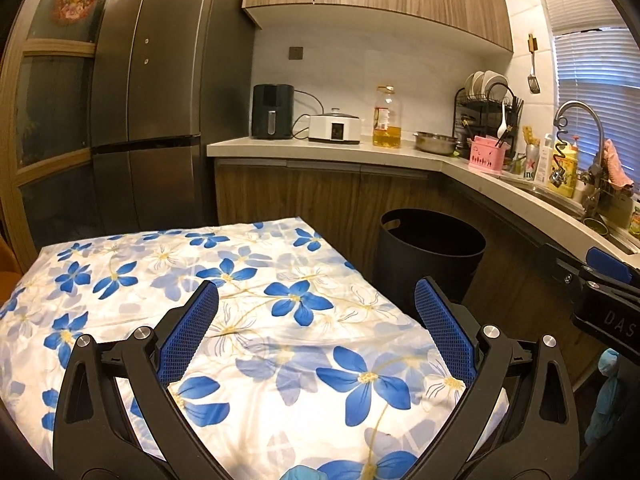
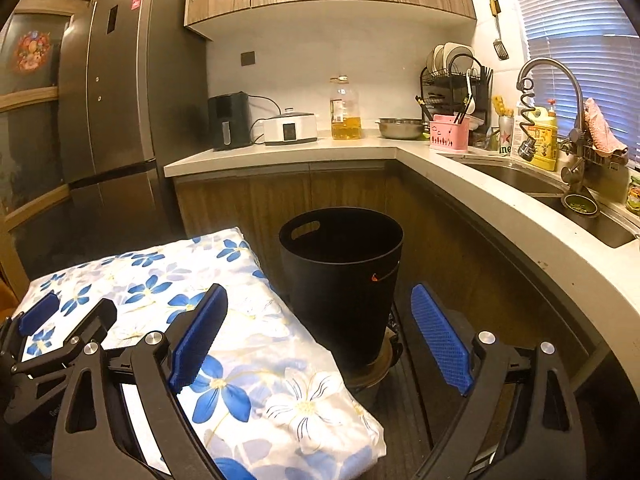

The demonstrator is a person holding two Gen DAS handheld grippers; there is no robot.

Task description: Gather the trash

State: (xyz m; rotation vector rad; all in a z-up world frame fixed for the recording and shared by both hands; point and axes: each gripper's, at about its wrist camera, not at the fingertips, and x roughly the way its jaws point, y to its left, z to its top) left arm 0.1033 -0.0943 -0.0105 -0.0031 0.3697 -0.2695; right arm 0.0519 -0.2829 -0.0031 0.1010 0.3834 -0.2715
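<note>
A black trash bin [image 1: 430, 256] with a handle cutout stands on the floor right of a table covered by a blue-flower cloth [image 1: 248, 320]; it also shows in the right wrist view [image 2: 342, 280]. No loose trash shows on the cloth. My left gripper [image 1: 316, 312] is open and empty above the cloth's near part. My right gripper [image 2: 320, 320] is open and empty, its left finger over the cloth's [image 2: 240, 360] right edge, its right finger over the floor, the bin just ahead. The right gripper shows at the left wrist view's right edge [image 1: 600, 280]; the left gripper shows at lower left [image 2: 60, 328].
A fridge [image 1: 148, 92] stands behind the table. An L-shaped counter [image 2: 500, 208] carries an air fryer [image 2: 230, 120], cooker, oil bottle [image 2: 345, 112], steel bowl, dish rack, pink caddy and a sink [image 2: 560, 192] with tap. Wood cabinets run beneath and above.
</note>
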